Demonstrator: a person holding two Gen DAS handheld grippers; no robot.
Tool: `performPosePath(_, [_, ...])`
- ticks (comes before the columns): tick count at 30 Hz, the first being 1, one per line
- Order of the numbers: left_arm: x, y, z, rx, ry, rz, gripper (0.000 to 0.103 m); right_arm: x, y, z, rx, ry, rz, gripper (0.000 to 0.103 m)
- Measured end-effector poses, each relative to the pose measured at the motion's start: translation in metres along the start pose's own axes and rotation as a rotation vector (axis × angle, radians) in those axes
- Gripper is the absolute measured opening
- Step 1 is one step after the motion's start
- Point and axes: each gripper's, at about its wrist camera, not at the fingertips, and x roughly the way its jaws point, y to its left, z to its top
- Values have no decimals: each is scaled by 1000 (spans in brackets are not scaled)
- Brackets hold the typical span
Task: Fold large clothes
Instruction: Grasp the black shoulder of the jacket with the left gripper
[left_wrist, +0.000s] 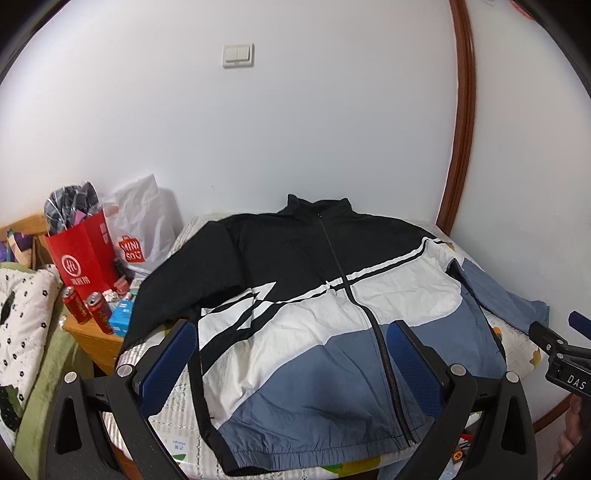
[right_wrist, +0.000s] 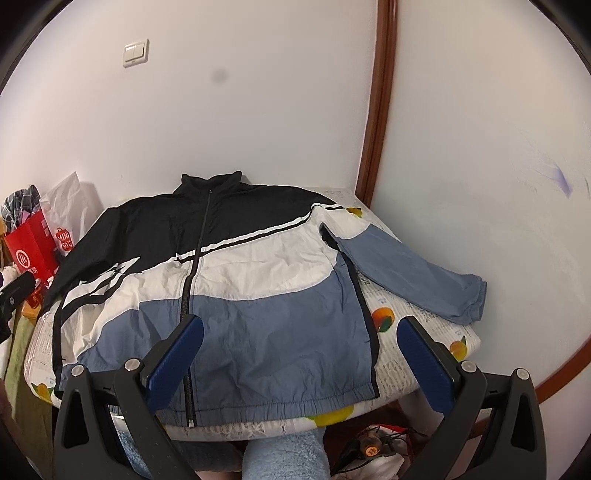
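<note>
both grippers were wide open and holding nothing, the left gripper hanging over the lower front of the jacket and the right gripper over its hem near the blue side. the jacket lay zipped and face up on the fruit-print table cover, collar toward the wall, blue sleeve stretched out sideways. red cans and a red bag sat off to the left.

One jacket lies on the tabletop. Two red cans stand past its left edge, beside one red paper bag and one white shopping bag. One light switch is on the wall. Two tongs: left, right.
</note>
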Motion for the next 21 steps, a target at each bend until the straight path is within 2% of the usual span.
performPosePath(5, [27,17,4,-38,39,24,103,29,4,11,-12,39,18,103])
performPosePath(9, [56,41,1,-75,88,80,103,58,9,18,-46,59,21,102])
performPosePath(15, [97,88,-9,-151,153,140,96,108,19,29,-56,93,125,92])
performPosePath(21, [135,131,-21,-188,216,199,88,149,46,31,-117,109,171,91])
